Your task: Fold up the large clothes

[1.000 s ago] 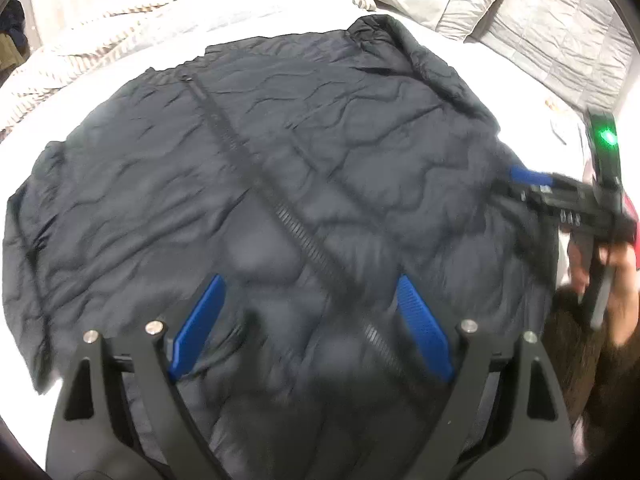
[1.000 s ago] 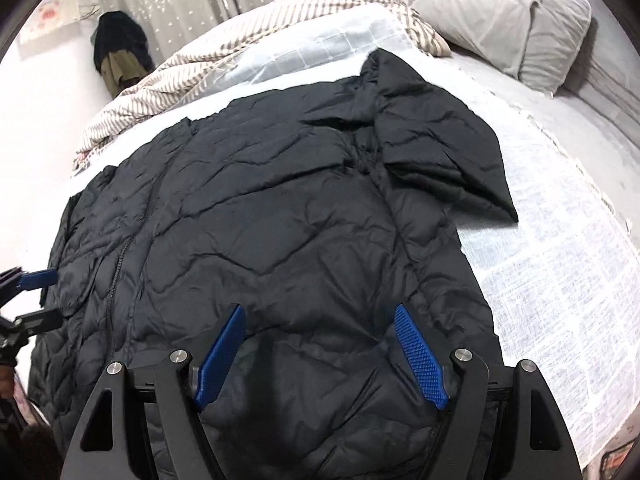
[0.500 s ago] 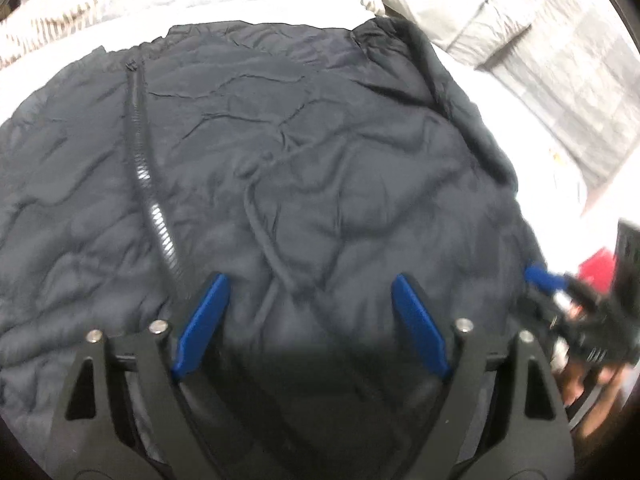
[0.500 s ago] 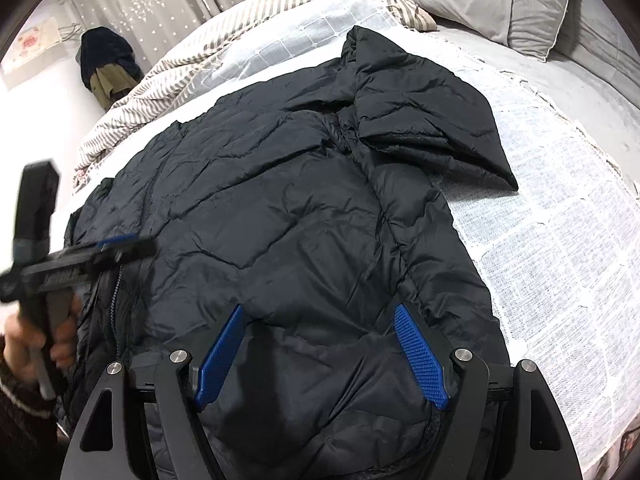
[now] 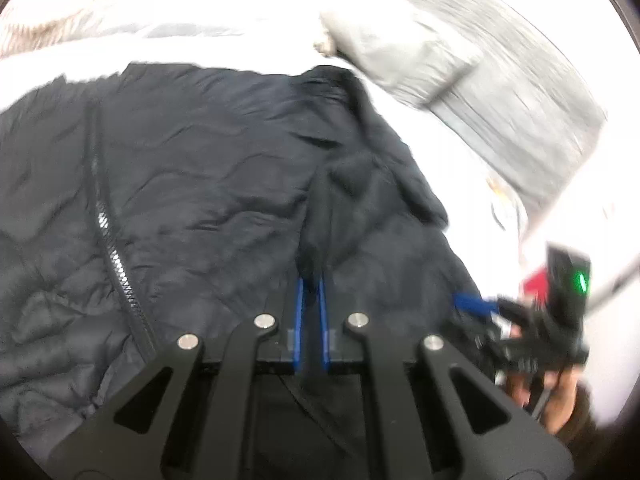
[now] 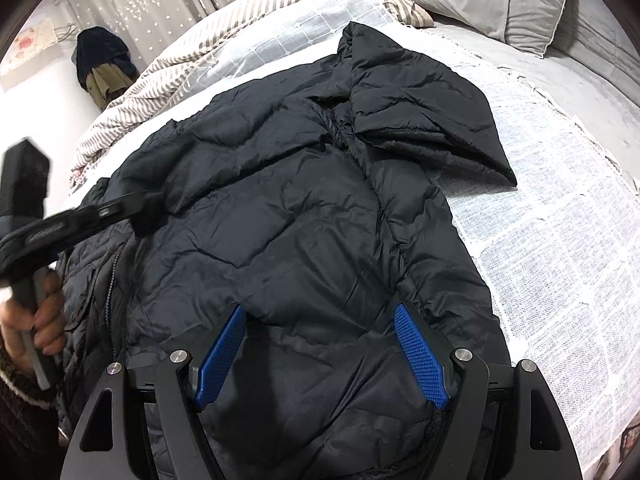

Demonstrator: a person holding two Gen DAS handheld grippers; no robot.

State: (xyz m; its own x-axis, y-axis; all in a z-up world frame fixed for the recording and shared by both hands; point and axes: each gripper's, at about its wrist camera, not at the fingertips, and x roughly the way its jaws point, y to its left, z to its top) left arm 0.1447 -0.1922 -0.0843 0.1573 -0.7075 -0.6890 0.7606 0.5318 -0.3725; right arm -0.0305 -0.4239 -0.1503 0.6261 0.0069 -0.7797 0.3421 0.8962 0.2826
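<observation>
Black jacket spread on bed. Left gripper fingers pinched on jacket fold, view blurred. Right gripper fingers wide, jacket hem between, contact unclear; hem cut off below.

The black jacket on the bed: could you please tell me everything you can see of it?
The black jacket is a puffy, quilted garment of slightly shiny fabric, spread front-up across the bed, wrinkled. Its zipper runs down the front, and one sleeve lies folded back across the shoulder area. The left claw is shut on a raised pinch of its fabric. The right claw stands open, its blue pads either side of a bulge of fabric near the hem.
</observation>
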